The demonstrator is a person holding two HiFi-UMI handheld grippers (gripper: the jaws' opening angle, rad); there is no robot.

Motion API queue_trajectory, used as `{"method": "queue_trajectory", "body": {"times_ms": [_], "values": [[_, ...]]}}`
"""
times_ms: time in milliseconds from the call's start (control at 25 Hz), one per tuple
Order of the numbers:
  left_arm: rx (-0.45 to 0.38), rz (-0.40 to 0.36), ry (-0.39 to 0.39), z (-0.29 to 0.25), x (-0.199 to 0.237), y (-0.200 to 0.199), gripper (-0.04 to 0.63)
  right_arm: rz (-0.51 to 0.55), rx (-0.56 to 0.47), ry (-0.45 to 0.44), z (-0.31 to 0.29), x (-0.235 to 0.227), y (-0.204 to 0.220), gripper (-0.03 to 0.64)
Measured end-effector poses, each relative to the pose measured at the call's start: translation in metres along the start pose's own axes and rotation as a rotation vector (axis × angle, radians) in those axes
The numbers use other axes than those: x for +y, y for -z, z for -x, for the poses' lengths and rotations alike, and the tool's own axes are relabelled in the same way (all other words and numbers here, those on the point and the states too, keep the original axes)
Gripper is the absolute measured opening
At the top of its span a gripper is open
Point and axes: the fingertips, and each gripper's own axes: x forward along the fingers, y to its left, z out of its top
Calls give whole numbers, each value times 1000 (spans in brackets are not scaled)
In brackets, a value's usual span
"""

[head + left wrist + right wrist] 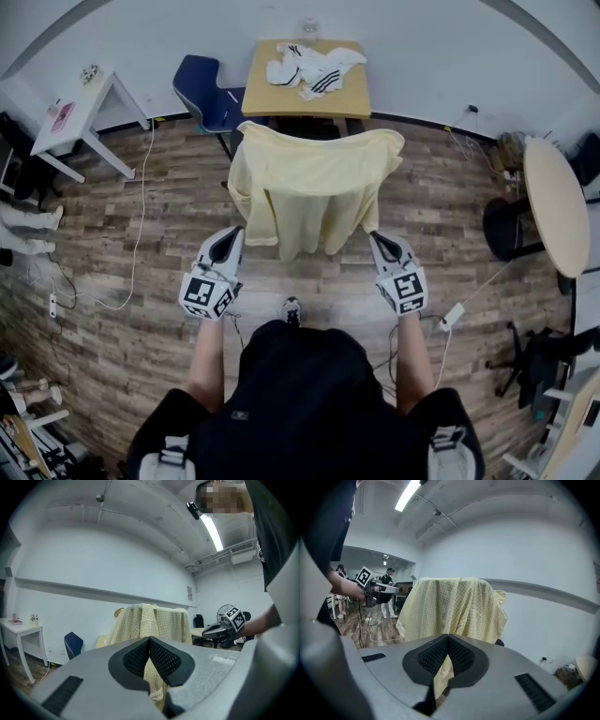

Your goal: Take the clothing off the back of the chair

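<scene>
A pale yellow shirt (314, 183) hangs over the chair back at the centre of the head view, and the chair itself is hidden beneath the cloth. The left gripper (228, 242) sits at the shirt's lower left edge. Its jaws are closed together, with a strip of yellow fabric caught between the ribbed pads (161, 658) (a hem bunches just below them). The right gripper (377, 240) is at the lower right edge by the sleeve and is likewise clamped on a fold of the cloth. At the top centre of the frame, a wooden table (352, 94) carries a crumpled white garment with black stripes (309, 67). A blue chair (202, 94) stands just to the table's left.
</scene>
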Motion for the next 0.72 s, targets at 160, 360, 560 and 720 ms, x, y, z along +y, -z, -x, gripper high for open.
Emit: {"method": "queue_trajectory", "body": {"times_ms": [160, 360, 560, 720], "values": [[-6, -5, 11, -13, 20, -4, -2, -1, 1, 38, -9, -9, -6, -5], [-24, -19, 29, -27, 41, -10, -2, -15, -4, 102, -15, -22, -11, -6], [-34, -38, 46, -40, 61, -16, -2, -17, -12, 151, -22, -33, -17, -5], [-47, -51, 57, -47, 72, -18, -2, -8, -16, 173, -26, -36, -20, -6]]}}
